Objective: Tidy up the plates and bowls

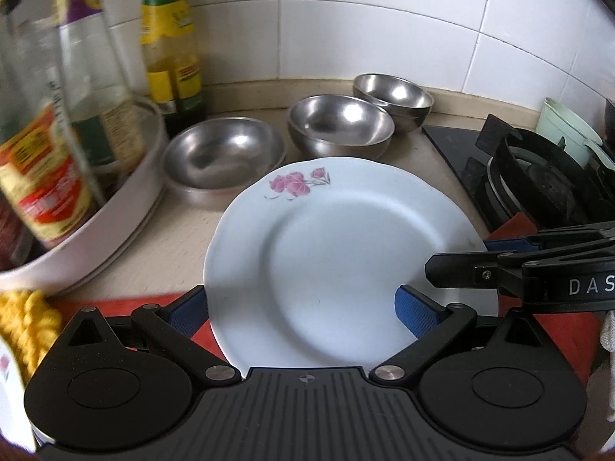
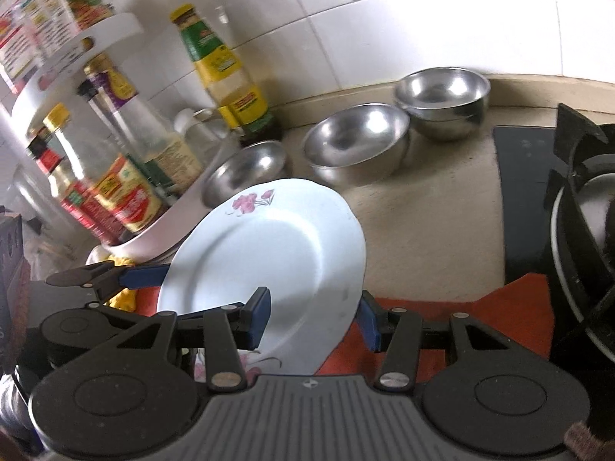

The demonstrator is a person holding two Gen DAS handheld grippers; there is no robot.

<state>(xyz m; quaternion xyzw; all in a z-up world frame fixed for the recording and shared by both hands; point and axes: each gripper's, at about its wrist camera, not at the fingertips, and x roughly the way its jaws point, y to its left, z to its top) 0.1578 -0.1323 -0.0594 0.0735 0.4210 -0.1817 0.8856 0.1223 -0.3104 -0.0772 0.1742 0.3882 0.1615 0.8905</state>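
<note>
Your left gripper (image 1: 303, 309) tilts steeply downward, its blue-padded fingers (image 1: 417, 311) set one on each face of the plate (image 1: 338, 238), clamping its near rim. Your right gripper (image 2: 313, 317) reaches in from the right, angled down, its fingers (image 2: 259, 317) pinching the plate's opposite edge.

Sauce bottles (image 2: 115, 188) crowd a white tiered rack (image 2: 77, 46) at nine o'clock on the beige bench (image 2: 434, 230), a green-capped bottle (image 1: 169, 46) against the white wall tiles (image 1: 384, 19); a black gas hob (image 1: 538, 176) sits at three o'clock beside a red mat (image 2: 480, 319).
</note>
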